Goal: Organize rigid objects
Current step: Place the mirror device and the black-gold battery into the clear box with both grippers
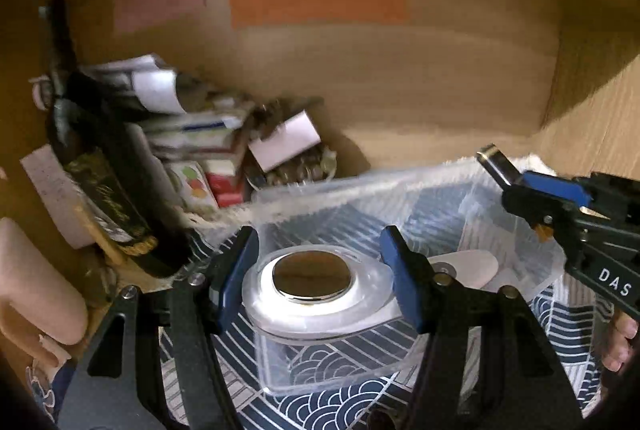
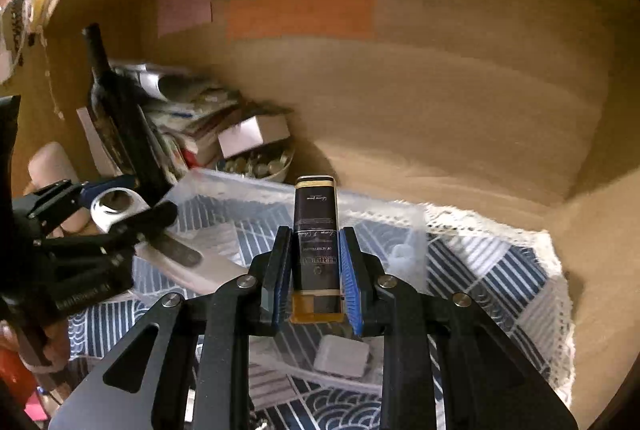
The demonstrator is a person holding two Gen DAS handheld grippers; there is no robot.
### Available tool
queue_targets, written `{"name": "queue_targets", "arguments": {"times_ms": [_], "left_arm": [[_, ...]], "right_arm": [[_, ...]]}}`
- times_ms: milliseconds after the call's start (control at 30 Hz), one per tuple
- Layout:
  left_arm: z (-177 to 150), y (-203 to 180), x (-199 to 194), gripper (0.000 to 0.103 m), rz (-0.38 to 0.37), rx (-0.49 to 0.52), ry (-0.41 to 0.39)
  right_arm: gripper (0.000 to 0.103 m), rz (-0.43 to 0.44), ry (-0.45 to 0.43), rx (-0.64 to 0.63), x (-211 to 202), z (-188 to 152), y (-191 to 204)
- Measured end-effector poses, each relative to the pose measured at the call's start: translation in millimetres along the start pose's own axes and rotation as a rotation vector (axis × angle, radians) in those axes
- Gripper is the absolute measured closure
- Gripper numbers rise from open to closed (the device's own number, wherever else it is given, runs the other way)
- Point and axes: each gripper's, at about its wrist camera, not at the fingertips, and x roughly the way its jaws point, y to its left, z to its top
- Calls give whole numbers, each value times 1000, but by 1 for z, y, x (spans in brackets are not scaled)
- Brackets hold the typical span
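Note:
My left gripper [image 1: 320, 272] is shut on a round white case with a mirror disc [image 1: 312, 280], held above a clear plastic bin [image 1: 360, 182]. The case also shows in the right wrist view [image 2: 116, 208]. My right gripper [image 2: 314, 262] is shut on a slim black box with gold trim [image 2: 315, 230], held upright over the same clear bin [image 2: 224, 186]. That box's tip shows in the left wrist view [image 1: 496, 160]. A white folded object [image 2: 192, 262] and a small grey-white block [image 2: 342, 356] lie in the bin.
The bin rests on a blue patterned cloth [image 2: 500, 270] inside a wooden cabinet. At the back left stand a dark wine bottle [image 1: 100, 182], stacked boxes and papers [image 1: 192, 134] and a bowl of small items [image 2: 260, 164]. Coloured notes [image 1: 316, 2] hang on the back wall.

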Motion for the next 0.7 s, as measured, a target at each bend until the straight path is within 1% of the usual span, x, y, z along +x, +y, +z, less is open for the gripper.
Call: {"name": "queue_targets", "arguments": {"times_ms": [67,267,467,600,700], "left_arm": [[-2,-3,11,40,1,15,25],[-7,-11,31,40,5,49,64],[-8,-12,49,40,-30,55,109],[-9,-15,53,40,-28,73,125],[-10,-15,55,40,-45,74,141]], "right_arm": [[81,7,29,-8,12,-1,2],[81,5,101,-32,39,-7,5],[81,-9,168,-49,62,-17,6],[81,-18,199,-50,70,-19,7],[81,-21,215,-56,72,-21,9]]}}
